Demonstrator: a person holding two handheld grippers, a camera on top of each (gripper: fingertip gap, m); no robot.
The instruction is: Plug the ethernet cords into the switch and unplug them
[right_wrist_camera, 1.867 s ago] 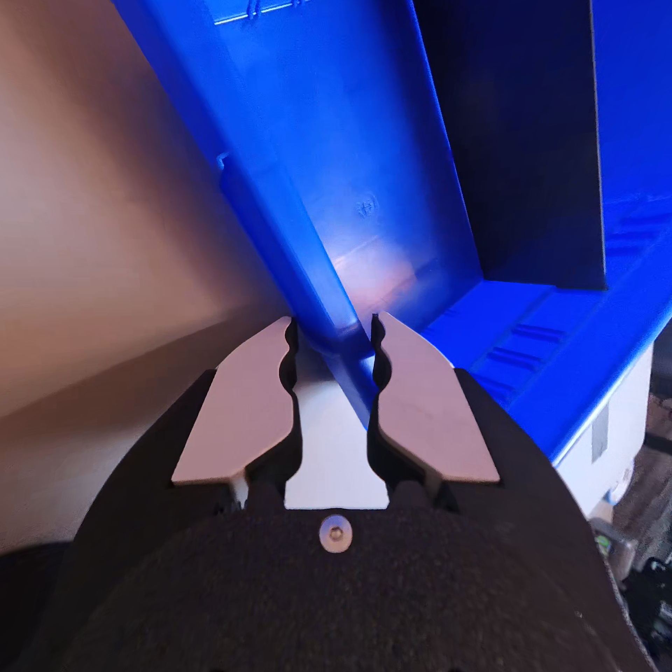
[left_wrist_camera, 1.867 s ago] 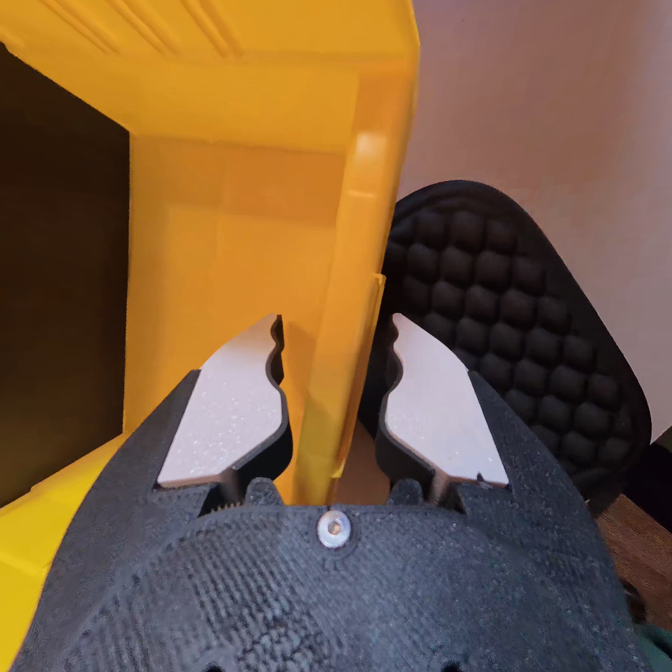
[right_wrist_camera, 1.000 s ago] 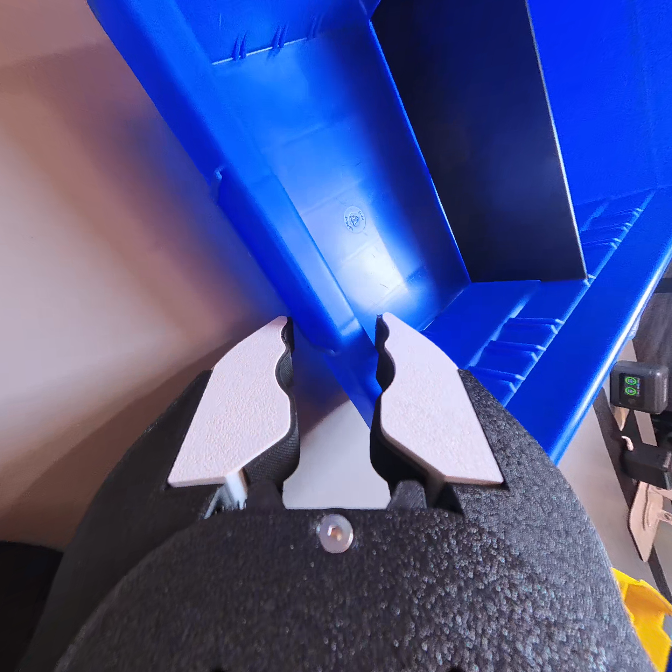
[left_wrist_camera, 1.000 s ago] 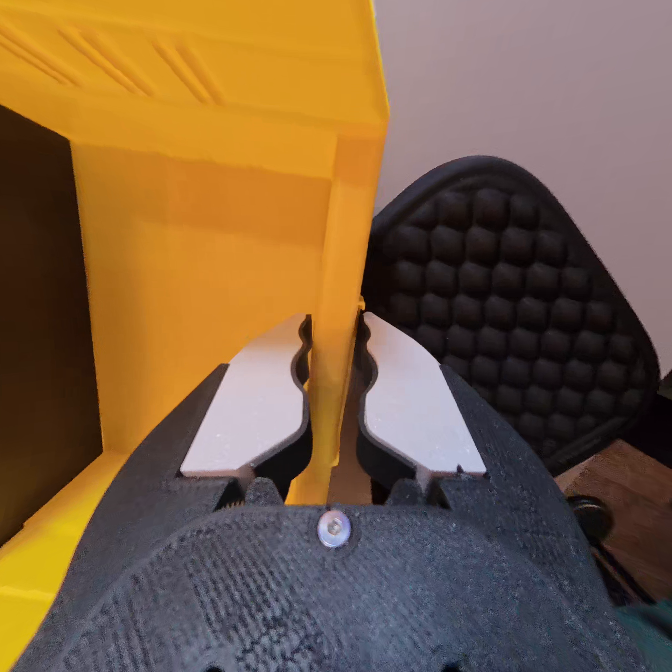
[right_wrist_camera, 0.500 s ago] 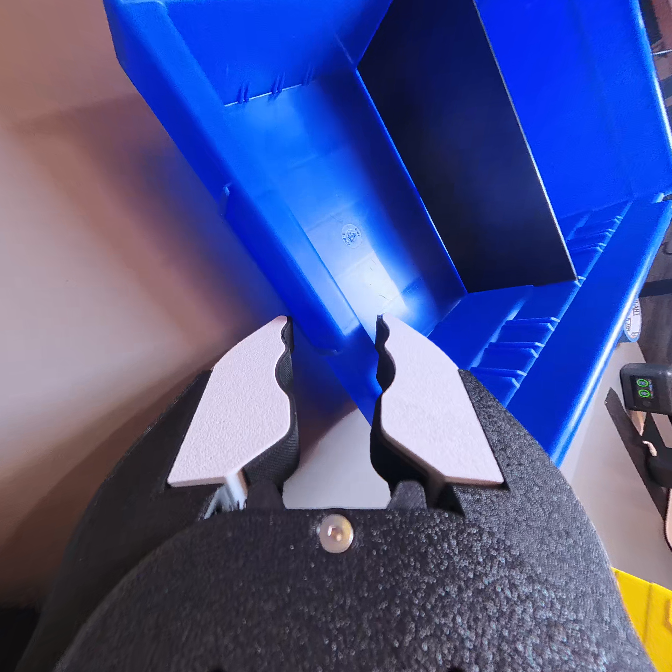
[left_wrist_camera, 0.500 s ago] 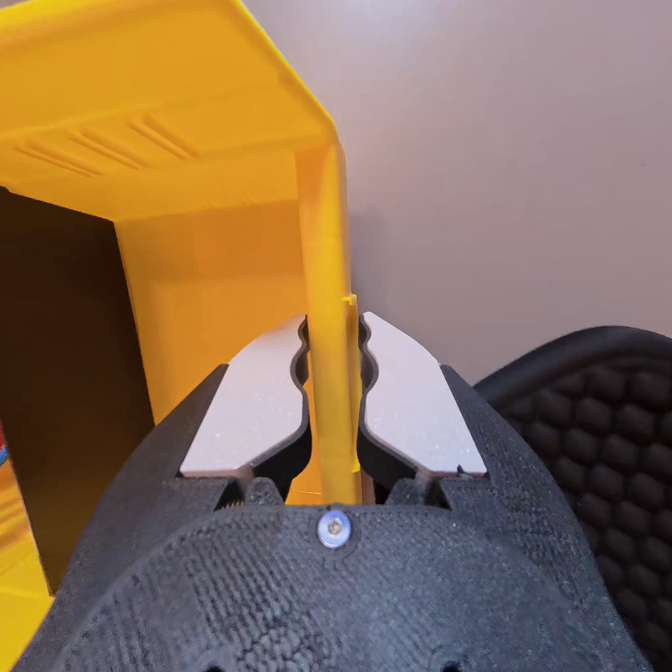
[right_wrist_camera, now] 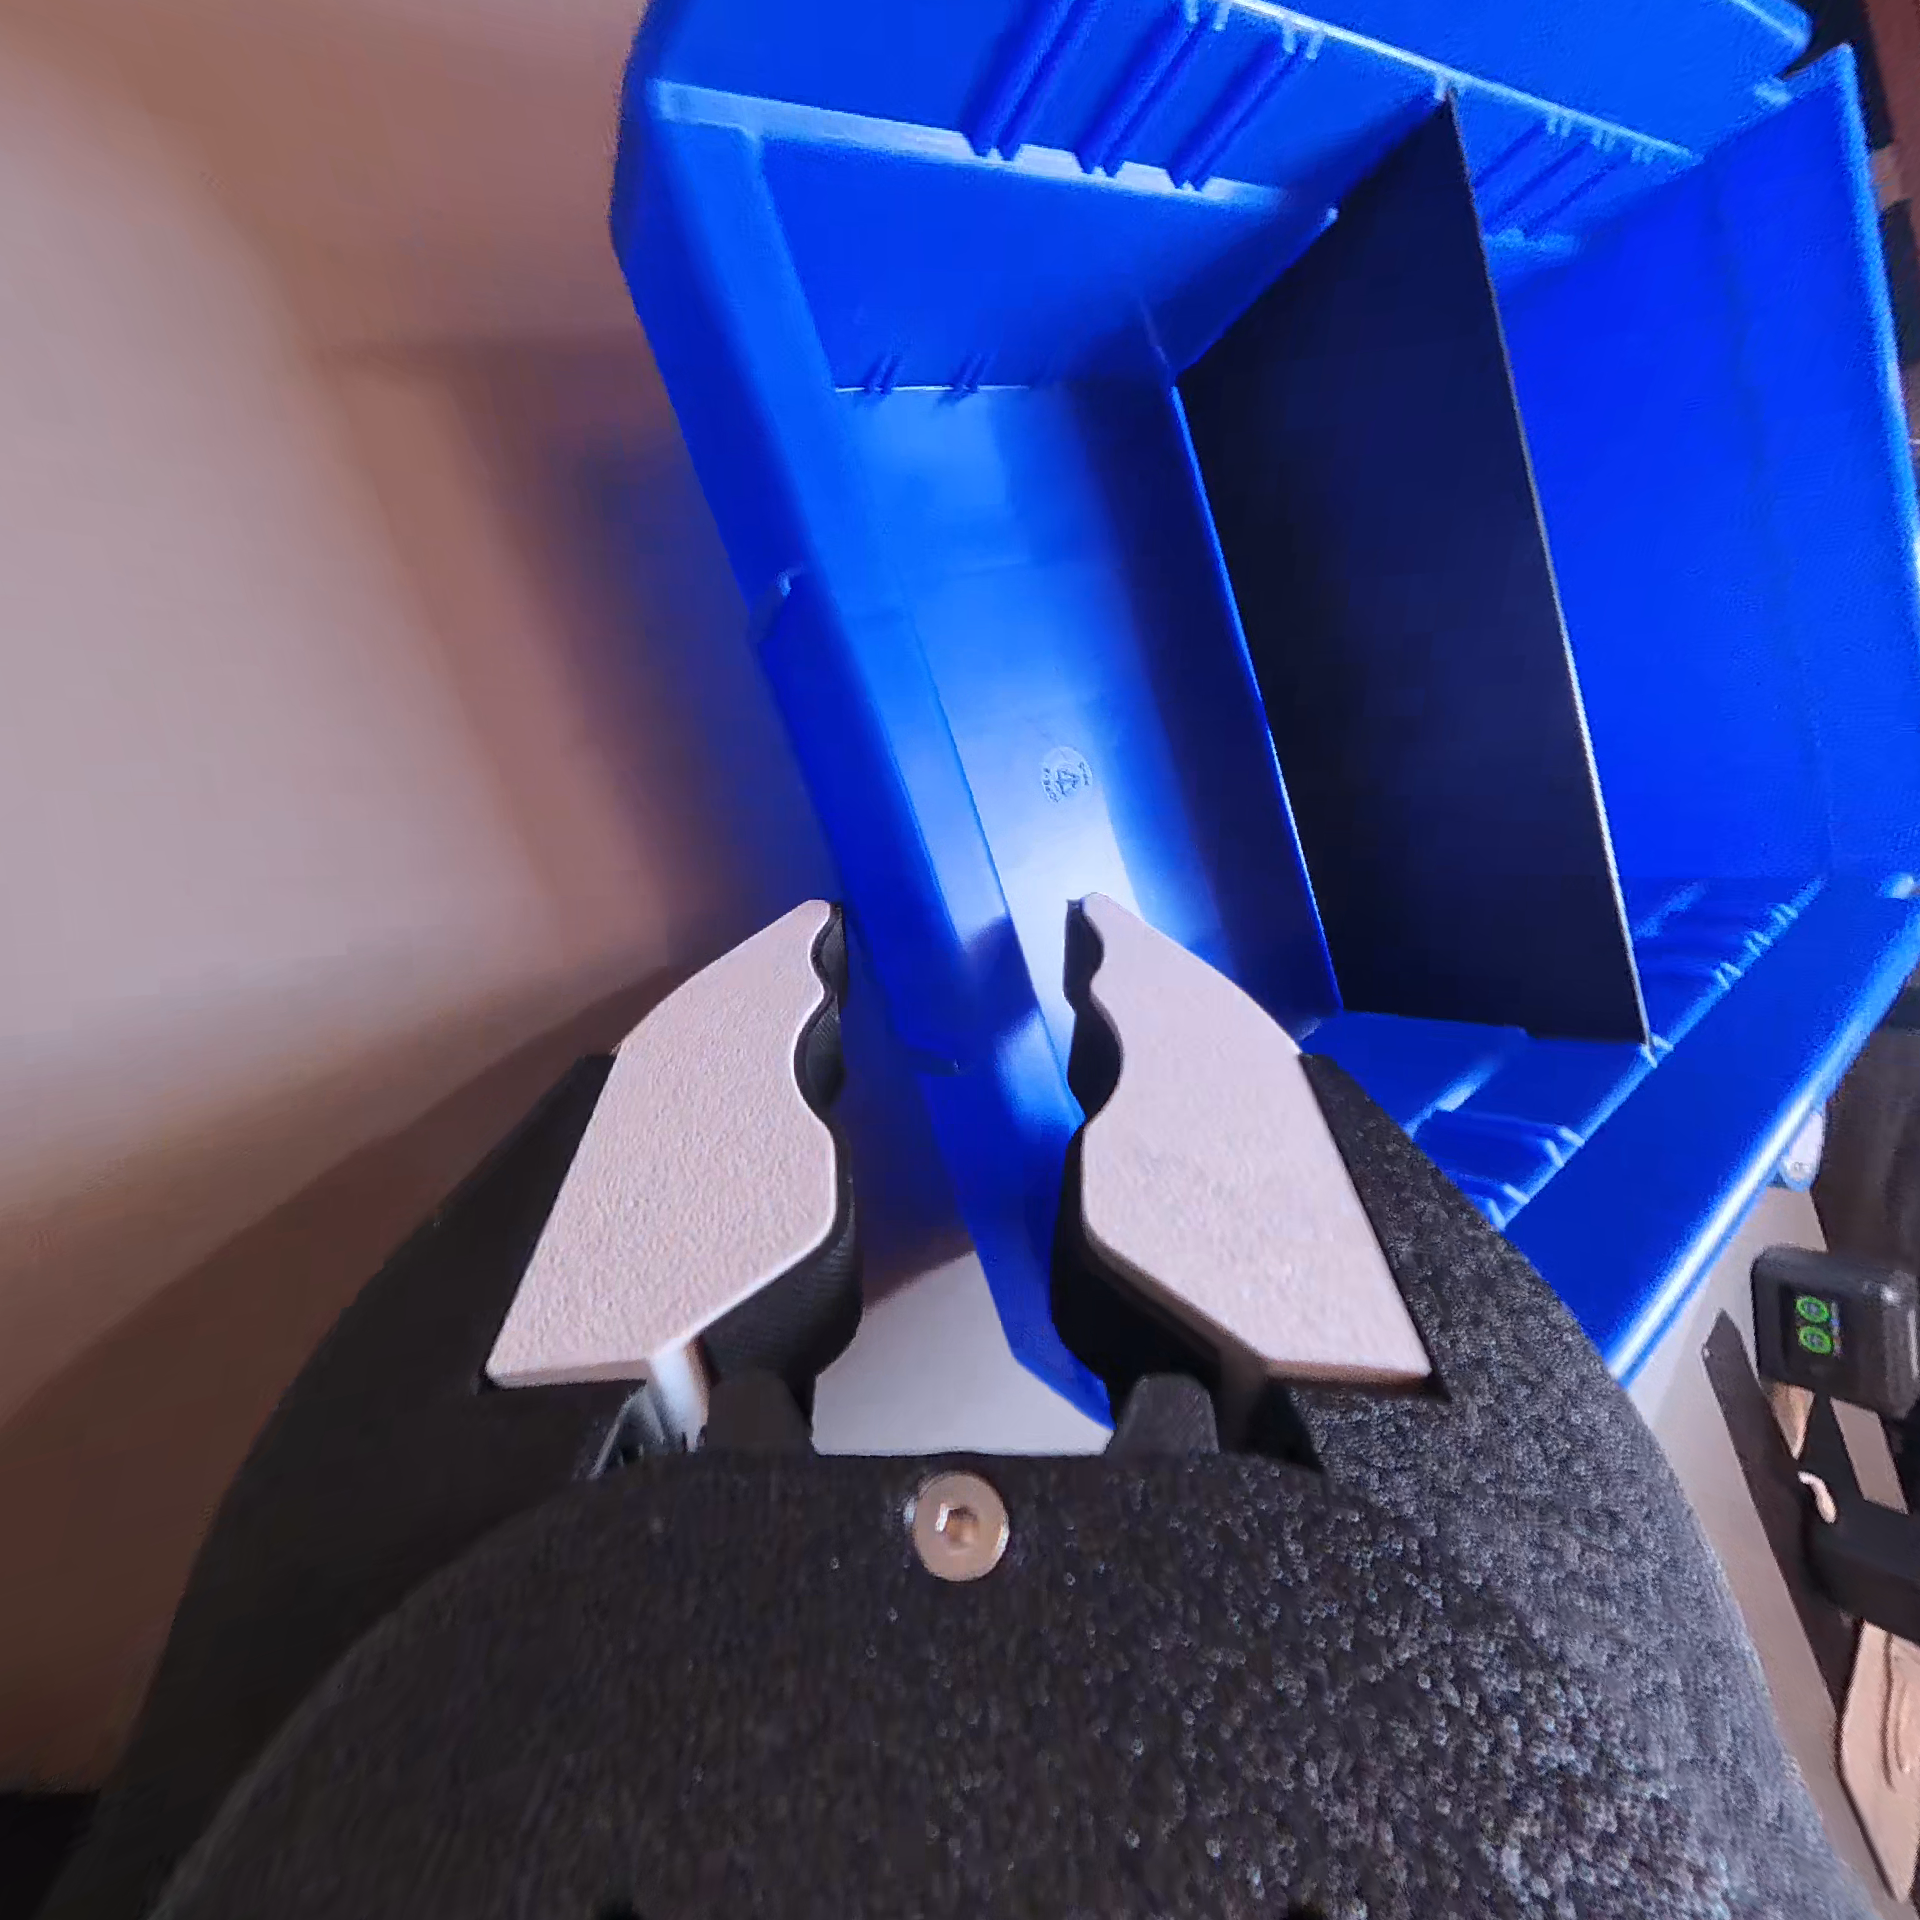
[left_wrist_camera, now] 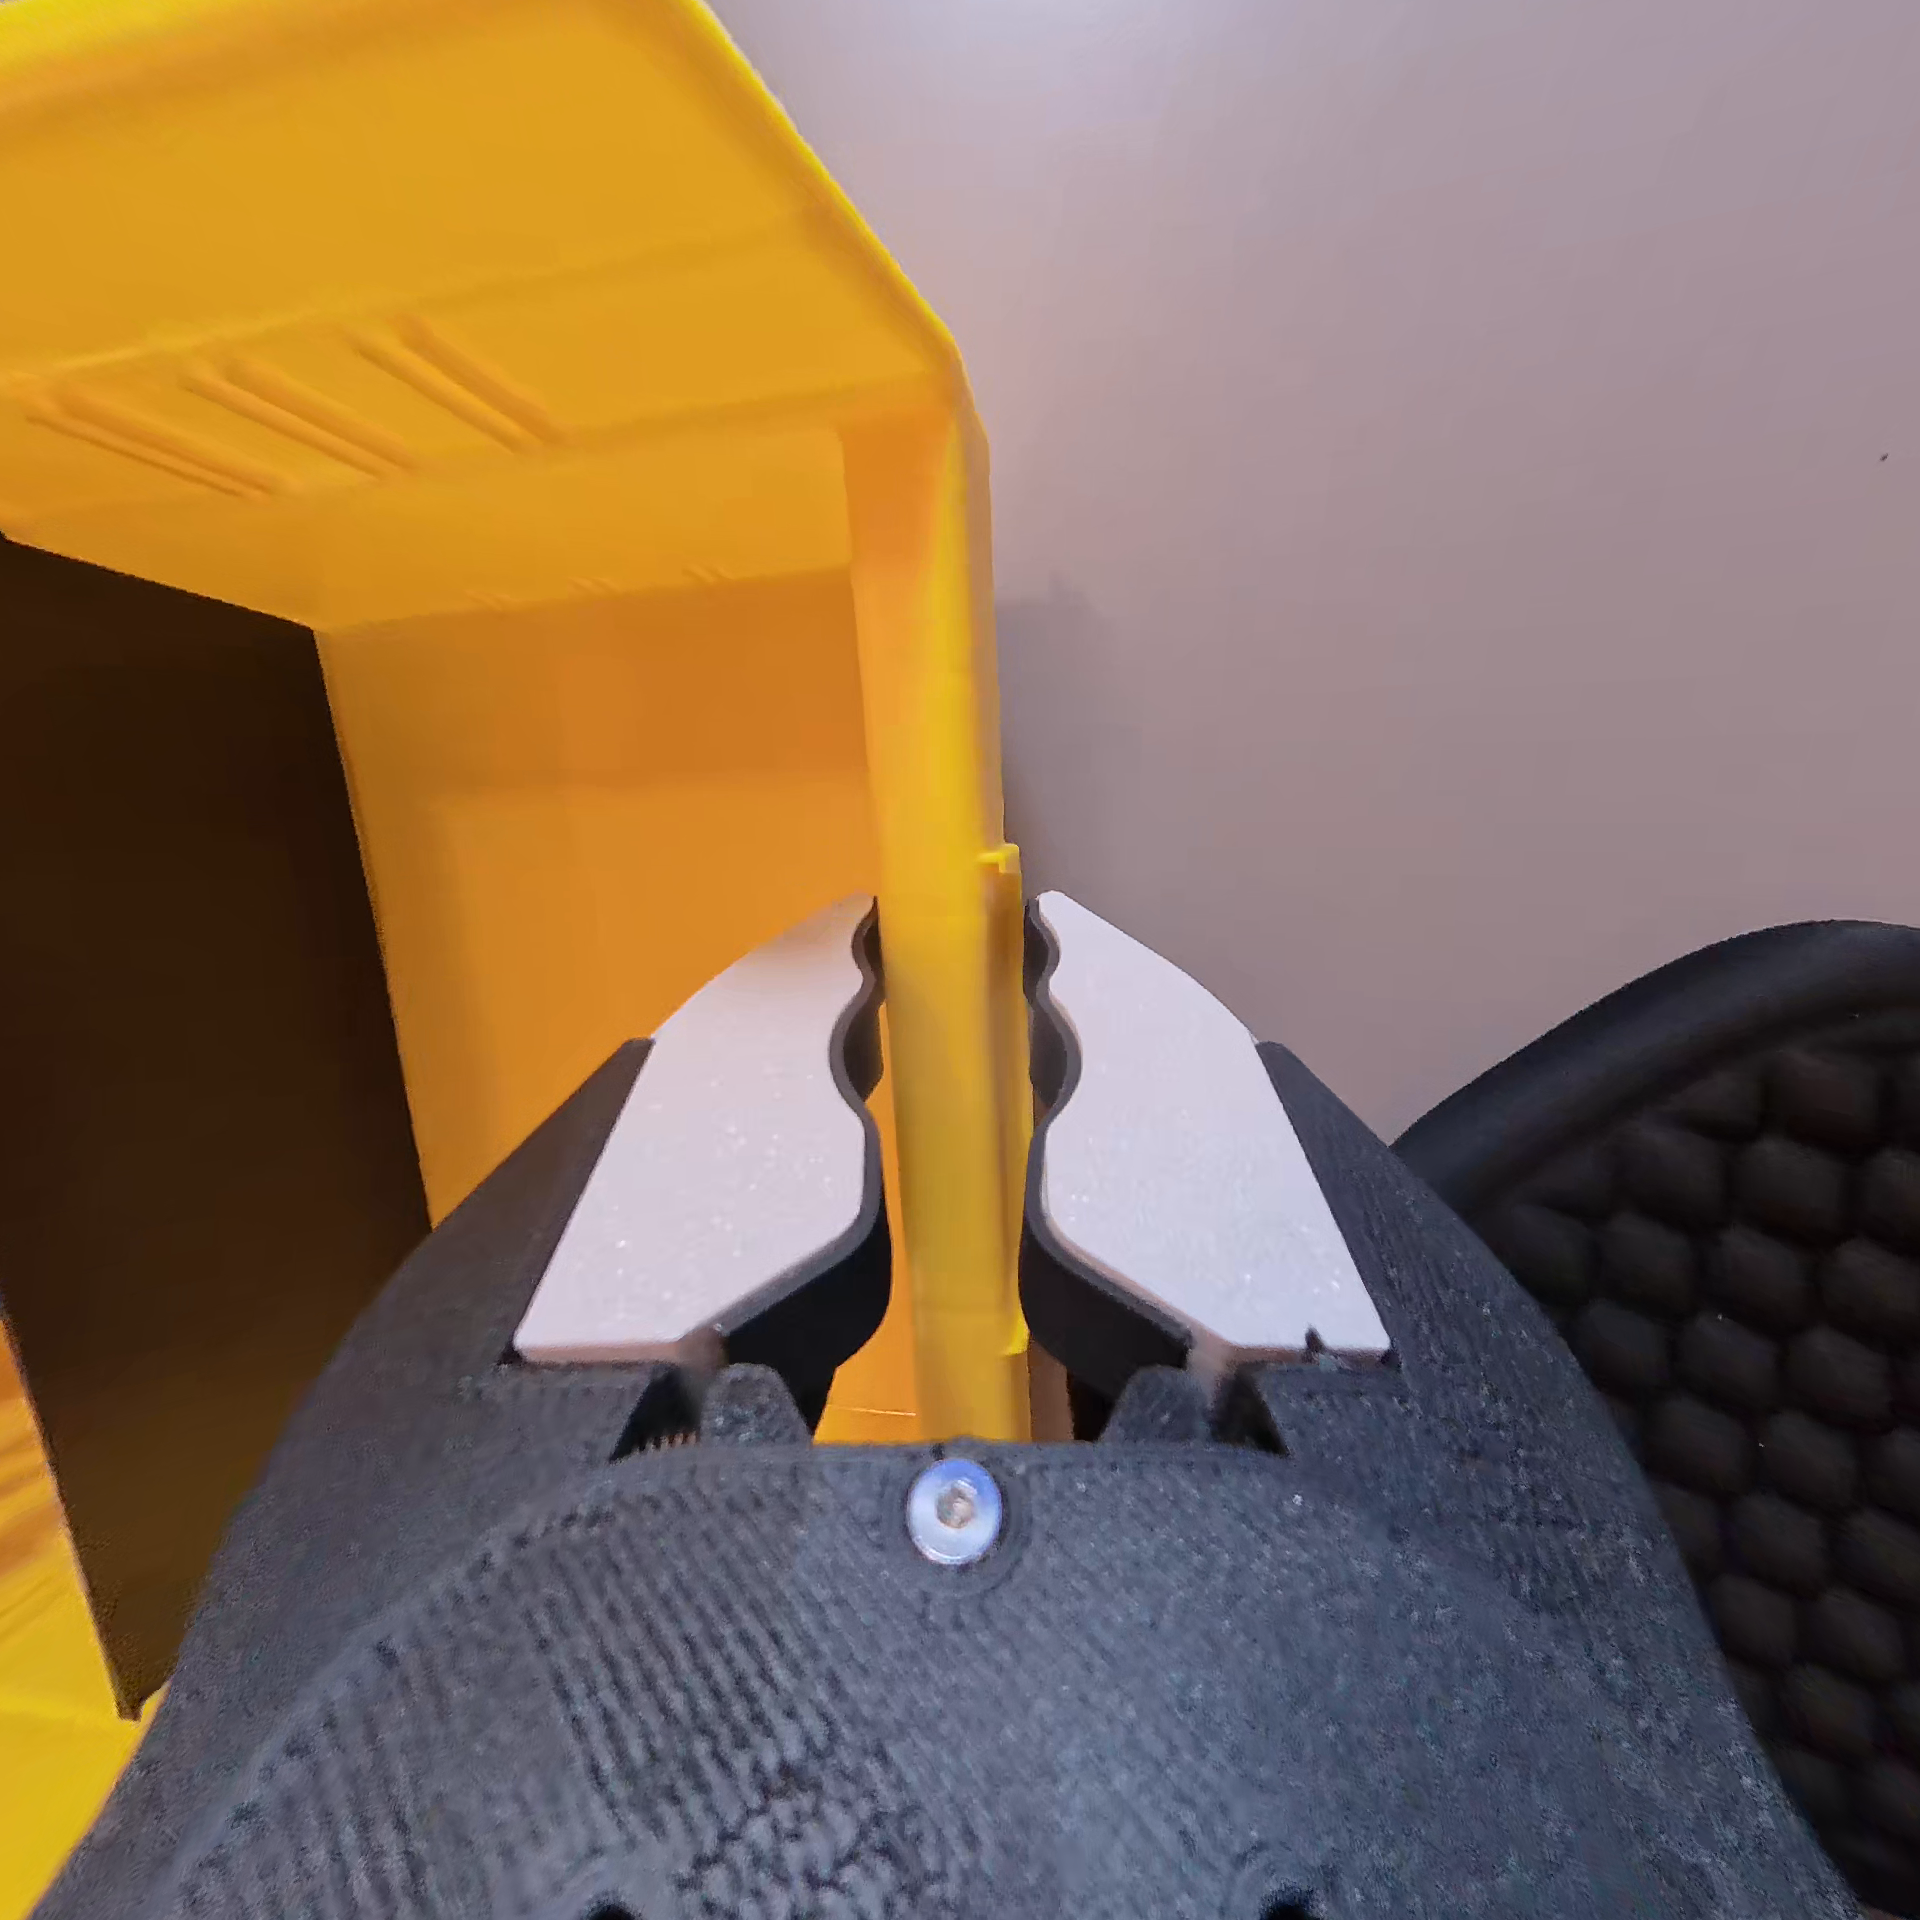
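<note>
No ethernet cord or switch shows in either view. My left gripper [left_wrist_camera: 951,914] is shut on the right side wall of a yellow plastic bin [left_wrist_camera: 623,779], which fills the left of the left wrist view. My right gripper [right_wrist_camera: 951,914] is shut on the left side wall of a blue plastic bin [right_wrist_camera: 1039,520], which tilts up and to the right in the right wrist view. Both bins look empty where I can see inside.
A dark divider panel stands in the yellow bin [left_wrist_camera: 156,1039], and another in the blue bin [right_wrist_camera: 1455,675]. A black bumpy cushion [left_wrist_camera: 1714,1299] lies at the lower right, against a plain wall [left_wrist_camera: 1455,520]. A small black device with green lights [right_wrist_camera: 1818,1340] sits at the right edge. The gap from one gripper's tips to the other's is roughly 40 centimetres.
My left gripper closed on the yellow bin's wall and rose with it; the cushion dropped to the lower right of the view. The blue bin swung upward in my right gripper.
</note>
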